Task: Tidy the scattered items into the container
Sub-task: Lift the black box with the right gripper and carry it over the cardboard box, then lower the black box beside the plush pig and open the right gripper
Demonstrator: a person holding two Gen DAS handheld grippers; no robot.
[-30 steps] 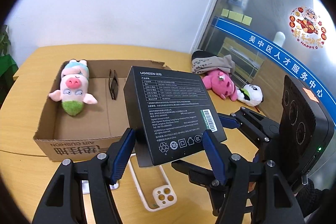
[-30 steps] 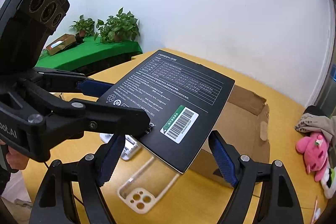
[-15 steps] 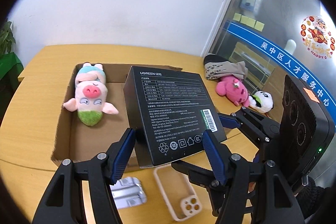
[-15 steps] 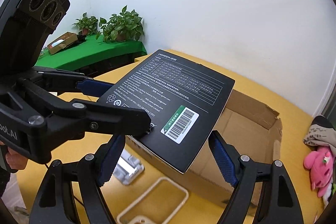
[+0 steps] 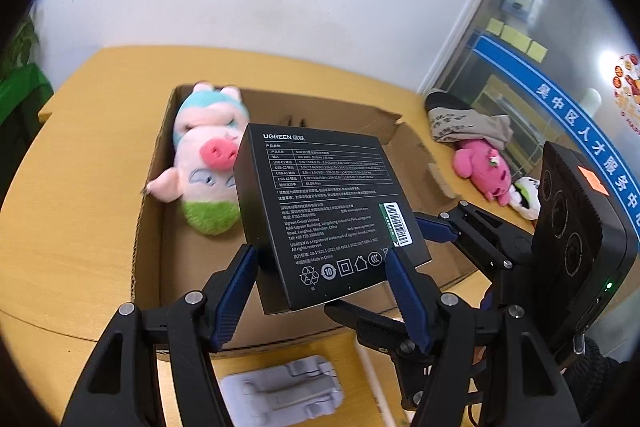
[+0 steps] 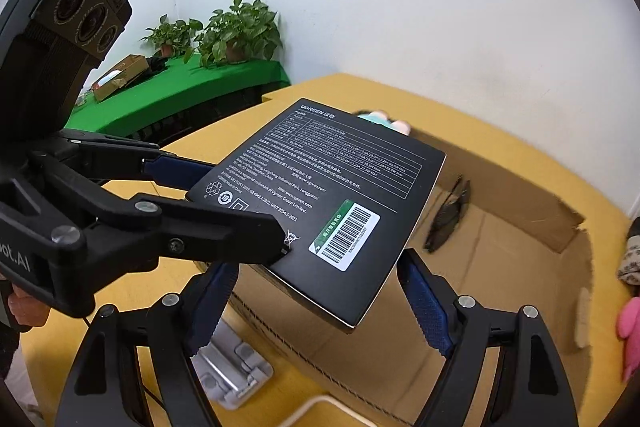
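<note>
A black UGREEN box [image 5: 328, 211] is held between both grippers over the near wall of the open cardboard box [image 5: 152, 211]. My left gripper [image 5: 320, 267] is shut on its two side edges. My right gripper [image 6: 316, 279] grips its other pair of edges; the box also shows in the right wrist view [image 6: 320, 203]. A pink pig plush [image 5: 208, 163] lies inside the cardboard box [image 6: 520, 291], and dark sunglasses [image 6: 448, 215] lie on its floor.
On the yellow table [image 5: 72, 187], a grey phone stand [image 5: 280, 395] and a white phone case edge [image 6: 312, 411] lie in front of the cardboard box. A pink plush [image 5: 484, 167], a panda plush [image 5: 528, 195] and folded cloth [image 5: 468, 119] lie at the right.
Both grippers have carried the black box forward, from in front of the cardboard box to above its near wall. The phone case and stand have slid toward the bottom of the views.
</note>
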